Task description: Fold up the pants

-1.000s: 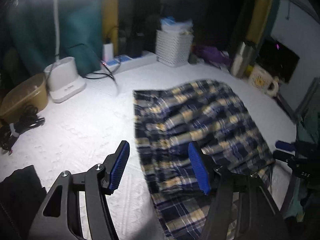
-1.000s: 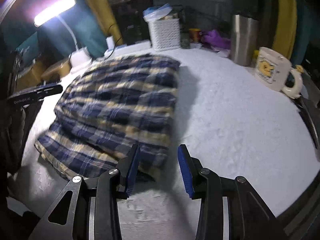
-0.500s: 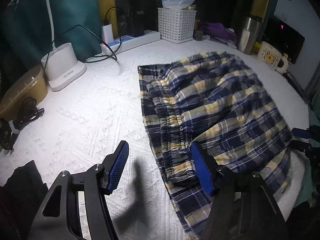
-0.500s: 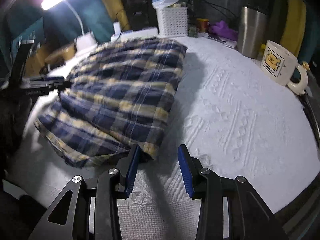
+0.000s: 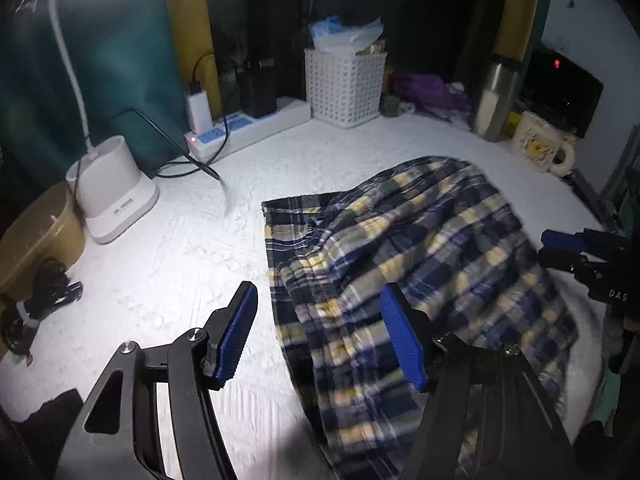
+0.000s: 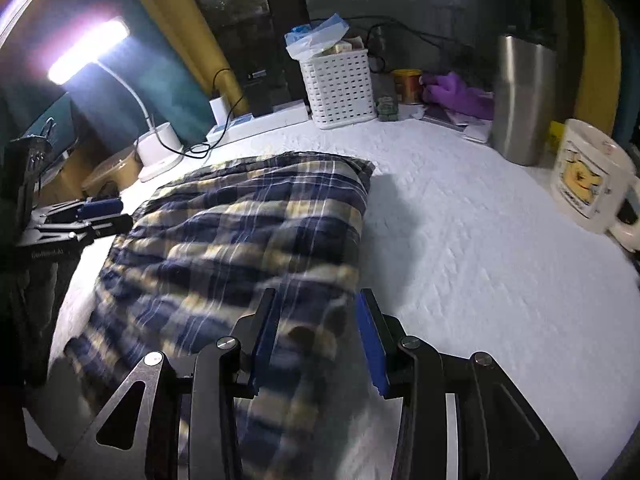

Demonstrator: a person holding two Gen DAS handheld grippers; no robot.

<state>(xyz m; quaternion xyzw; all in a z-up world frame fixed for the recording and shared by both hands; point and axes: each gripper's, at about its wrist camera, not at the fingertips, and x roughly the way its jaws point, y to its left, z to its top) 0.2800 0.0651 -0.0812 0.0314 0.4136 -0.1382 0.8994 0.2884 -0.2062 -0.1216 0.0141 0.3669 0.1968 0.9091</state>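
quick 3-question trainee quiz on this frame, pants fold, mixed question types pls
1. True or false: the plaid pants lie on the white table cover.
2. Which stands nearest the steel tumbler? A) lamp base B) mug C) white basket
3. Fill in: the left gripper has its jaws ____, gripping nothing.

Key
1. True.
2. B, the mug stands beside it; the lamp base and white basket are farther off.
3. Open.
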